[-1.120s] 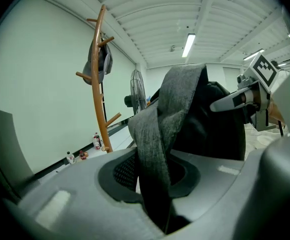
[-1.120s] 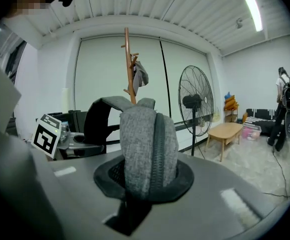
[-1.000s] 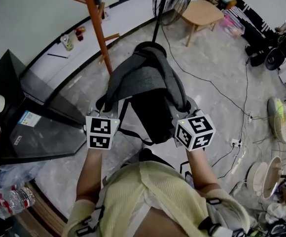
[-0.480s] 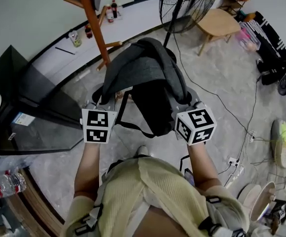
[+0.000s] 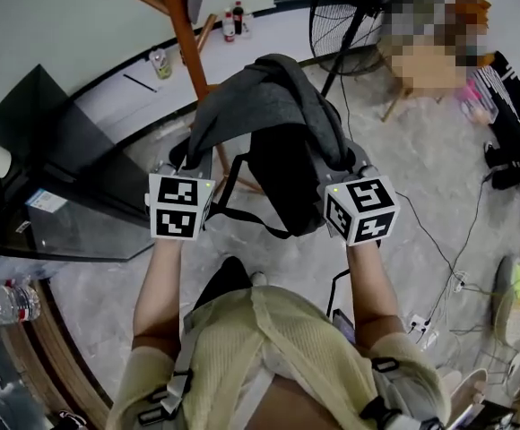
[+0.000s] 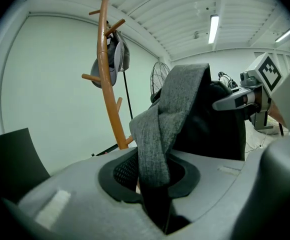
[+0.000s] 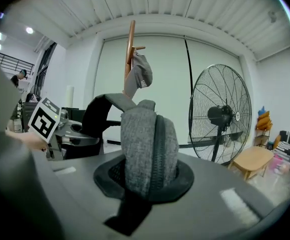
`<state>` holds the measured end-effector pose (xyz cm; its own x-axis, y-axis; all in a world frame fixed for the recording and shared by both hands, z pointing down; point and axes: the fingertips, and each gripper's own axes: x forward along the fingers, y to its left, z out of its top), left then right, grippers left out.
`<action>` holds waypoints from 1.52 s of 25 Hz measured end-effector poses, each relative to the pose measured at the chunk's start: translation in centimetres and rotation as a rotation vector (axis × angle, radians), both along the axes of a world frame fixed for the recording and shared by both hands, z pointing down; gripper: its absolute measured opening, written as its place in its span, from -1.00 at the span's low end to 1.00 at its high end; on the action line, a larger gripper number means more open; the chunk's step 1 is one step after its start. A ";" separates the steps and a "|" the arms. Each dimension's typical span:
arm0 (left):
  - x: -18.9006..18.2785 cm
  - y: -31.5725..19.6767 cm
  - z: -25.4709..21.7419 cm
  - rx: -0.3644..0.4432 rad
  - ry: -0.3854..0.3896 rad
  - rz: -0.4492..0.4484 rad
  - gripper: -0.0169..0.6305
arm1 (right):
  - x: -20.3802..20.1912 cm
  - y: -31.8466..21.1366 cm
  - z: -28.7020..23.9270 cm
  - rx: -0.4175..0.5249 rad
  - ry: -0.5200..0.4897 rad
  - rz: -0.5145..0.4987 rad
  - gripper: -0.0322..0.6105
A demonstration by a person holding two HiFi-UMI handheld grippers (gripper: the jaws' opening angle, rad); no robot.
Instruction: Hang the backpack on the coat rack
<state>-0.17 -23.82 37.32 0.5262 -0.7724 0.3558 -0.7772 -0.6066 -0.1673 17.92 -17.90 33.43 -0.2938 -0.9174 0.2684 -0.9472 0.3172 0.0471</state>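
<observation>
Item count:
- backpack [image 5: 269, 124]: one.
- Grippers: two, the left gripper [image 6: 154, 181] and the right gripper [image 7: 145, 176].
- Marker cubes [image 5: 181, 207]: two, one per gripper.
- coat rack [image 5: 186, 34]: one.
- cap [image 6: 114, 59] on the rack: one.
- pedestal fan [image 5: 354, 12]: one.
- bottles [image 5: 159, 62] along the floor's wall edge: three.
- Clear plastic bottle [image 5: 4, 301] at the floor's left edge: one.

Head cam is looking steeply down from above my arms, taking in left gripper [image 5: 188, 170], right gripper [image 5: 354, 173], backpack [image 5: 269, 124] and coat rack [image 5: 186, 34]. Each gripper cam is riding right behind my jaws, looking almost level, with backpack fabric filling the near field. All three are sharing backpack and rack; the right one is also catching the fan [image 7: 220, 114].
</observation>
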 end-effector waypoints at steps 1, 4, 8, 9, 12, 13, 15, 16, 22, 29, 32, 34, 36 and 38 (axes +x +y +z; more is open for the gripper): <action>0.0 -0.5 -0.1 -0.003 -0.001 -0.005 -0.76 | 0.0 -0.7 -0.1 0.002 -0.001 -0.006 -0.69; -0.4 -2.2 0.4 -0.022 0.011 -0.015 -0.76 | -0.7 -3.0 0.0 -0.003 -0.005 -0.018 -0.69; -0.7 -4.3 1.2 -0.064 0.055 -0.025 -0.76 | -1.3 -5.7 0.4 -0.023 -0.001 -0.028 -0.69; -0.8 -4.8 1.2 -0.074 0.064 -0.028 -0.76 | -1.4 -6.2 0.5 -0.030 -0.001 -0.030 -0.69; -0.7 -5.9 1.5 -0.121 0.100 -0.028 -0.76 | -1.5 -7.7 0.8 -0.050 0.003 -0.033 -0.69; -0.6 -6.3 1.5 -0.136 0.110 -0.026 -0.77 | -1.4 -8.2 0.8 -0.055 0.006 -0.034 -0.69; -0.3 -6.9 1.8 -0.165 0.123 -0.021 -0.76 | -1.4 -9.1 1.0 -0.067 0.012 -0.037 -0.69; -0.1 -7.1 2.1 -0.182 0.128 -0.014 -0.76 | -1.4 -9.6 1.1 -0.072 0.015 -0.039 -0.69; 0.9 -7.8 4.1 -0.251 0.141 0.068 -0.73 | -1.9 -11.9 1.7 -0.094 0.015 -0.033 -0.69; 1.0 -8.9 4.7 -0.296 0.217 0.091 -0.73 | -2.2 -13.2 2.6 -0.118 -0.012 -0.030 -0.69; 1.2 -8.8 5.6 -0.340 0.263 0.081 -0.73 | -2.3 -13.4 3.5 -0.151 -0.018 -0.039 -0.69; 1.2 -8.8 5.9 -0.363 0.304 0.066 -0.73 | -2.3 -13.6 4.0 -0.162 -0.022 -0.048 -0.69; 1.3 -8.8 6.0 -0.372 0.341 0.045 -0.73 | -2.3 -13.8 4.3 -0.167 -0.021 -0.060 -0.69; 1.4 -8.8 6.1 -0.367 0.353 0.017 -0.73 | -2.2 -14.0 4.5 -0.169 -0.027 -0.075 -0.69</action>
<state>1.27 -32.66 43.40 0.6746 -0.6199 0.4007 -0.7375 -0.5892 0.3300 15.69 -31.86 37.93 -0.3687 -0.8351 0.4082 -0.9209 0.3880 -0.0379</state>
